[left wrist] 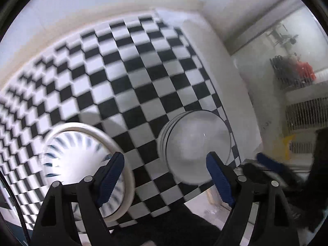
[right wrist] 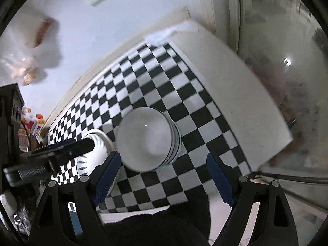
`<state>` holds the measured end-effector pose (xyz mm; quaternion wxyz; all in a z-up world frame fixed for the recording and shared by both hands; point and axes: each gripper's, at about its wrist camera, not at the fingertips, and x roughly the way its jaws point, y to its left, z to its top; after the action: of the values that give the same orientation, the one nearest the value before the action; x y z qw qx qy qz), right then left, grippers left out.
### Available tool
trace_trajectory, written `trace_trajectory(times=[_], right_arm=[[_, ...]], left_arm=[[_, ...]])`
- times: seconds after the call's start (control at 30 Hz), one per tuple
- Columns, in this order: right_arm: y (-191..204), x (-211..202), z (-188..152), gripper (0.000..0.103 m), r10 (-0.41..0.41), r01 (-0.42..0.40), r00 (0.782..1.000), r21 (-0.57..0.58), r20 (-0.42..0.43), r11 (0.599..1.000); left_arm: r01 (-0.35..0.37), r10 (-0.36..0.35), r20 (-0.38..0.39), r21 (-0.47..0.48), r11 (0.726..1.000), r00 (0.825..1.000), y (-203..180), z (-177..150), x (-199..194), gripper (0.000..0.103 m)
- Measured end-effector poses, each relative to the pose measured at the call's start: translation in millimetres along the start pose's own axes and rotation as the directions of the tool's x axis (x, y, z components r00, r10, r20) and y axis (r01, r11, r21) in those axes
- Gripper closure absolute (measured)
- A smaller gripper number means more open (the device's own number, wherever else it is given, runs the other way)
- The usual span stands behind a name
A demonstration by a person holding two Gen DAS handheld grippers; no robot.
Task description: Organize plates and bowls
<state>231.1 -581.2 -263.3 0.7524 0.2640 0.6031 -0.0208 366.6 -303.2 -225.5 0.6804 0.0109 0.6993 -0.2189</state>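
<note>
Left wrist view, near to far. Left gripper (left wrist: 165, 176): jaws spread wide, nothing between the blue pads (left wrist: 110, 180). Both pads hang above the checkered cloth (left wrist: 127, 78), no contact w/ any dish visible. Plate (left wrist: 86, 168): white, blue dash pattern around the inner rim, lies flat on the cloth at lower left. Left pad overlaps the plate's right edge in the view; can't tell height above it. Bowl stack (left wrist: 194, 145): white, dark bands on the outer walls, sits on the cloth just ahead of the right pad, near the cloth's right edge. Plate and bowl stack are apart, bare cloth between them. Right gripper's tip (left wrist: 268, 164) enters at lower right, beside the bowl stack; blurred. Beyond the cloth: white table edge (left wrist: 207, 47), then wall.

Right wrist view, near to far. Right gripper (right wrist: 164, 176): jaws spread wide, empty. Bowl stack (right wrist: 147, 139) sits just ahead of the gap, nearer the left pad (right wrist: 106, 178) than the right one; not touched as far as can be seen. Plate (right wrist: 96, 151) lies left of the bowl stack, partly behind it and partly covered by the left gripper's body (right wrist: 61, 149). Cloth (right wrist: 184, 94) runs on to the table's far corner (right wrist: 190, 28). Image is motion-blurred throughout.
</note>
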Motion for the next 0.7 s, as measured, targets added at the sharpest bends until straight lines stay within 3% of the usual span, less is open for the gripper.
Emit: trace_trajectory(times=[0.2,0.4,0.53,0.7], right_arm=[[-38.8,70.1,11.1,0.015,0.154,-0.139,0.982,0.140,-0.107,0.980],[-49.7,113.8,18.3,0.015,0.274,-0.240,0.948,0.202,-0.162,0.950],[-50.3,133.9,19.7,0.017,0.319,-0.274,0.925,0.218,-0.205,0.937],[-52.5,157.3,20.2,0.027,0.367,-0.309,0.898,0.247,-0.243,0.919]], left_arm=[[0.099,-0.108,-0.130,-0.080,0.992,0.986,12.2,27.2,51.1,0.022],[0.136,-0.153,-0.220,-0.091,0.986,0.963,11.4,40.5,87.0,0.034],[0.158,-0.178,-0.264,-0.096,0.983,0.948,10.9,43.3,104.9,0.047],[0.187,-0.209,-0.268,-0.104,0.977,0.940,11.4,42.0,111.6,0.046]])
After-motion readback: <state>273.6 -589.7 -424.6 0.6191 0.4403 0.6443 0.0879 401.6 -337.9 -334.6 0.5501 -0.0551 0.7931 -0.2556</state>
